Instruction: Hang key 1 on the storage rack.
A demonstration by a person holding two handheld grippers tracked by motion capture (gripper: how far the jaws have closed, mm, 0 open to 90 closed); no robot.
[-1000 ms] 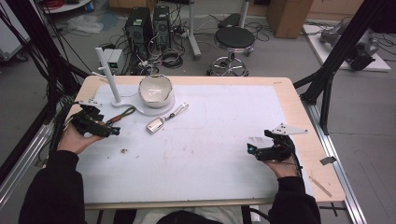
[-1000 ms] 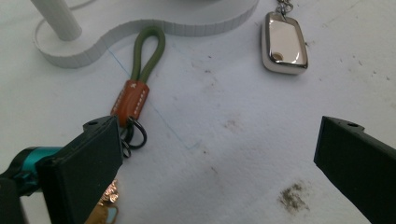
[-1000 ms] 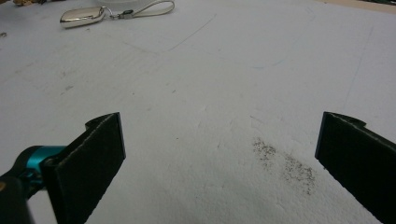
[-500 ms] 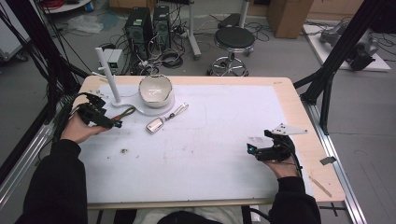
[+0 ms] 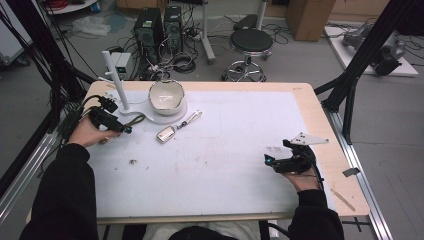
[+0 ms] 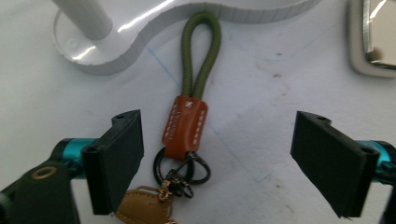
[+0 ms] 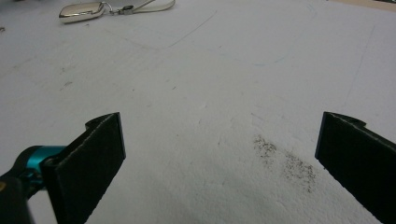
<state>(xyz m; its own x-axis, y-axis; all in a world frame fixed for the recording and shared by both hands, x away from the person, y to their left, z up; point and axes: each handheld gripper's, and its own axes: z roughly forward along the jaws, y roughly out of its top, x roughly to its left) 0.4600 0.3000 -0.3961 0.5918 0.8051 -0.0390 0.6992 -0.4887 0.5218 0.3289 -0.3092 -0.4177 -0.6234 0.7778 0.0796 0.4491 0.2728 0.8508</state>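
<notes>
Key strap [image 6: 200, 56]: olive-green cord loop; tan-brown leather tab [image 6: 185, 122] with pale stitching; black rings [image 6: 182, 171]
Key fob [image 5: 167, 134]: silver, glossy
Bowl [image 5: 166, 94]: white, glossy
Stand [image 5: 150, 111]: white
Counter [image 5: 300, 95]: white top with dark specks, pale wood edge
Left claw [image 6: 219, 161]: black jaws, teal fittings
Right claw [image 7: 219, 163]: black jaws, teal fitting

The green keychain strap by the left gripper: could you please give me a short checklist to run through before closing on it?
1. Left gripper jaws open: ok.
2. Green keychain strap lying between the jaws, brown leather tab centred: ok.
3. Jaws low enough to pinch the tab: cannot tell.
4. Strap loop free of the white stand base: cannot tell, it touches the edge.
5. Right gripper open and far away: ok.
</notes>
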